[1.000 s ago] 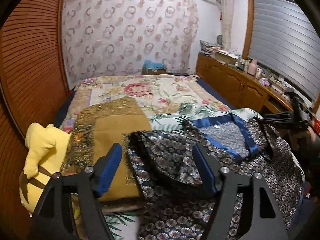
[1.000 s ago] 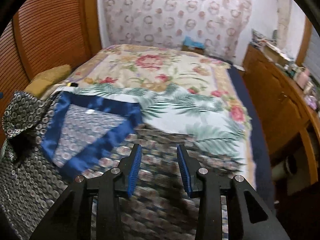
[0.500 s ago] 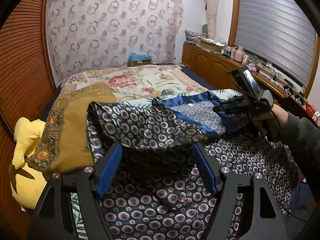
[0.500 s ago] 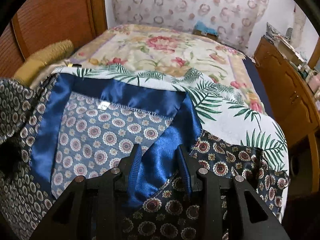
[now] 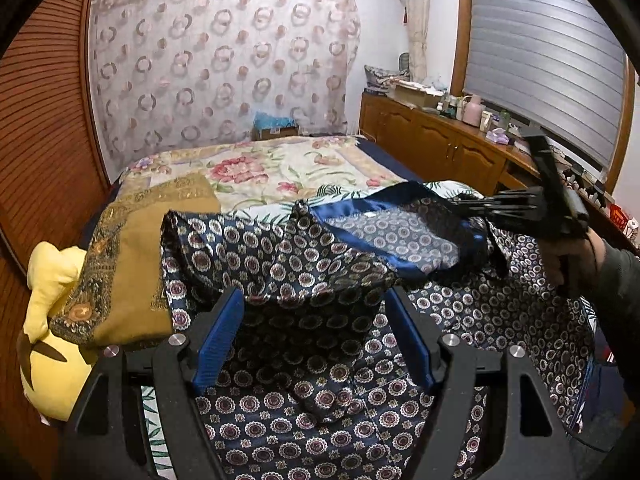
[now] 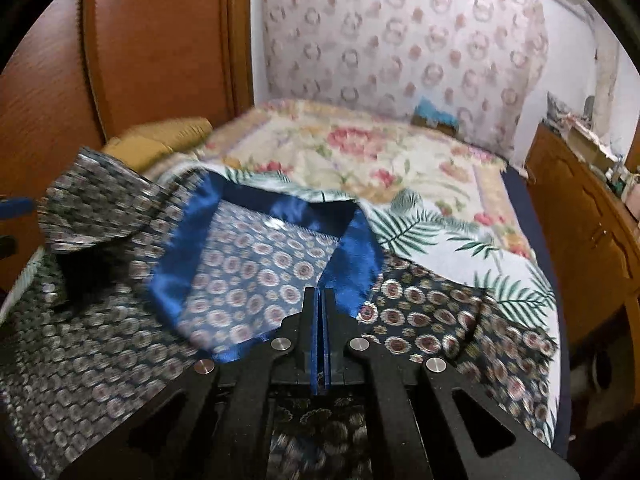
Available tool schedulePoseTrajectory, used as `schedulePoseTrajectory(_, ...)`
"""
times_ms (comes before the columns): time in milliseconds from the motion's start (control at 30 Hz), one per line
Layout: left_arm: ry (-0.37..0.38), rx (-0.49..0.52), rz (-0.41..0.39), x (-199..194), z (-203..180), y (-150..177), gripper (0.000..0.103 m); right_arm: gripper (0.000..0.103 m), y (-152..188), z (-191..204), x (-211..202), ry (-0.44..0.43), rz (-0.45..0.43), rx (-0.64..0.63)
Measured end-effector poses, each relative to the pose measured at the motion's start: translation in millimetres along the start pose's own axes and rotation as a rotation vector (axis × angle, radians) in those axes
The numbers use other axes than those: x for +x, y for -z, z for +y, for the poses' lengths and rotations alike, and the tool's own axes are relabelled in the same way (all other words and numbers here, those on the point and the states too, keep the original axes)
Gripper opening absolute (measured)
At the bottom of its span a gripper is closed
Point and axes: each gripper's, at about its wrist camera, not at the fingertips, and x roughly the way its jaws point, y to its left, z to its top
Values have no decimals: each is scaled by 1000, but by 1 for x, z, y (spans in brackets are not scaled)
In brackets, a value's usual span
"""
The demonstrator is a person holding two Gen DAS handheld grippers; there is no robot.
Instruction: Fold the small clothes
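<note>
One garment in work: a dark patterned shirt [image 5: 320, 360] with a blue satin collar [image 6: 360, 256], lying on the near end of the bed [image 5: 280, 168].
Folds done: none that look finished; the shirt lies mostly spread, with one flap near the collar raised and draped over toward the middle.
Folds left: by my judgement nearly all of them, since the sides, the sleeves and the body still look unfolded.
Right claw [image 6: 320, 316]: jaws pressed together with no gap, clamped on the shirt at the blue collar band.
Left claw [image 5: 316, 344]: jaws spread wide with nothing between the pads; the shirt lies below and ahead of them.
Right hand [image 5: 576, 260]: seen from the left camera, holding its tool low over the collar.
Shirt position: between the brown folded cloth [image 5: 132, 264] on the left and the bed's right edge.
Left limit: the brown cloth and a yellow soft toy [image 5: 48, 320] lie just beside the shirt, with the wooden slatted wall [image 5: 36, 140] behind them.
Right limit: the shirt's right part lies close to the bed edge, with a wooden cabinet [image 5: 448, 152] beyond a gap.
Open room: the flowered far half of the bed has nothing on it, so a move away from the viewer looks the freest.
Risk, as a judgement: satin may slip from a pinch.
</note>
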Motion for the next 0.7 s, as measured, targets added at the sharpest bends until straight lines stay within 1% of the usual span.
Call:
schedulePoseTrajectory(100, 0, -2, -6, -2, -1, -2, 74, 1, 18, 9, -40, 21, -73, -2)
schedulePoseTrajectory(233, 4, -2, -1, -2, -1, 0, 74, 1, 46, 18, -72, 1, -107, -1)
schedulePoseTrajectory(433, -2, 1, -1, -4, 1, 2, 74, 1, 92, 32, -102, -36, -95, 7)
schedulePoseTrajectory(467, -2, -2, -3, -5, 2, 2, 74, 1, 97, 30, -112, -29, -92, 9)
schedulePoseTrajectory(600, -4, -26, -18, -9, 9, 4, 74, 1, 112, 28, -125, -19, -77, 10)
schedulePoseTrajectory(700, -9, -53, -27, -8, 16, 2, 74, 1, 119, 26, -124, -1, -60, 10)
